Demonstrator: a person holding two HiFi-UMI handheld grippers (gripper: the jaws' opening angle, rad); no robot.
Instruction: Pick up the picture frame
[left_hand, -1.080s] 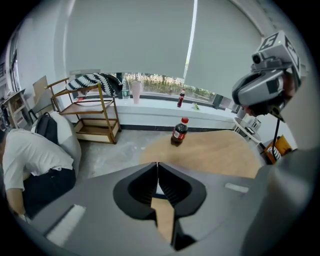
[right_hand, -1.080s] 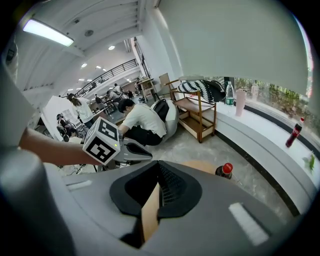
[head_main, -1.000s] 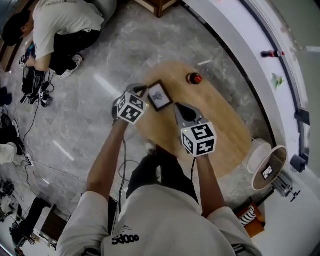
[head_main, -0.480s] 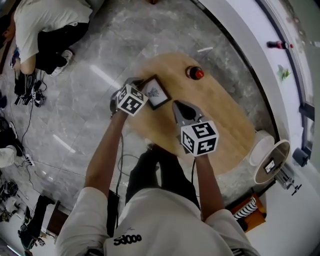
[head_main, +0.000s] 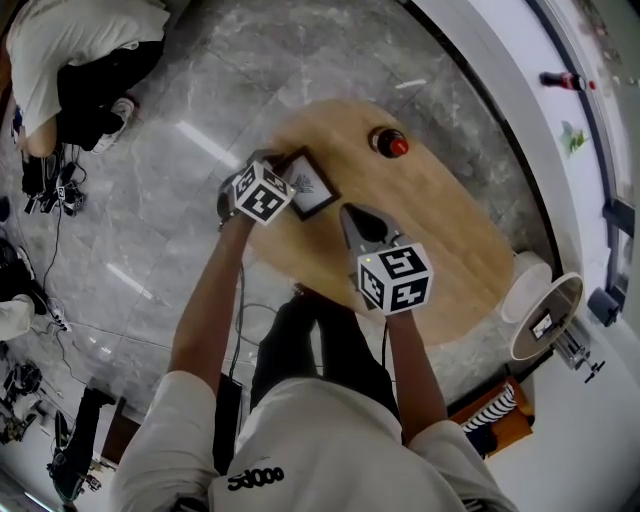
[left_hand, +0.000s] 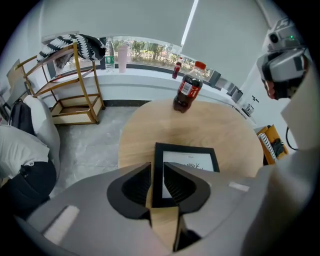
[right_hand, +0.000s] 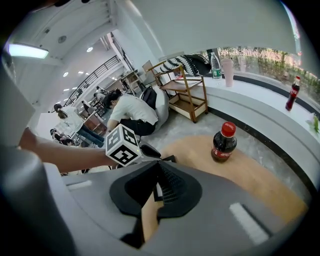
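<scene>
1. The flat black picture frame with a white print lies face up at the left end of the oval light-wood table, near the rim.
2. The left gripper has its jaws set narrow over the left bar of the frame. 1 jaw is outside the bar, the other is over the glass, and the bar fills the gap. This looks like a pinch on the bar, so the grasp seems to be made.
3. The right gripper hangs over the table to the right of the frame, apart from it. Its jaws meet at the tips and hold nothing.
4. Progress, as a judgement: reaching and closing appear done. The lifting is left, because the frame seems to rest on the wood and no raised side can be made out.
5. Edges: only 1 bar is held, near a corner, so the frame will probably hang and turn when it rises. A slow, straight lift would suit.
6. Room: the dark cola bottle with a red cap stands well apart, beyond the frame, and the space above the frame is free. On the left, the table ends just beside the gripper, over the grey marble floor, so a slipped frame could fall there.
</scene>
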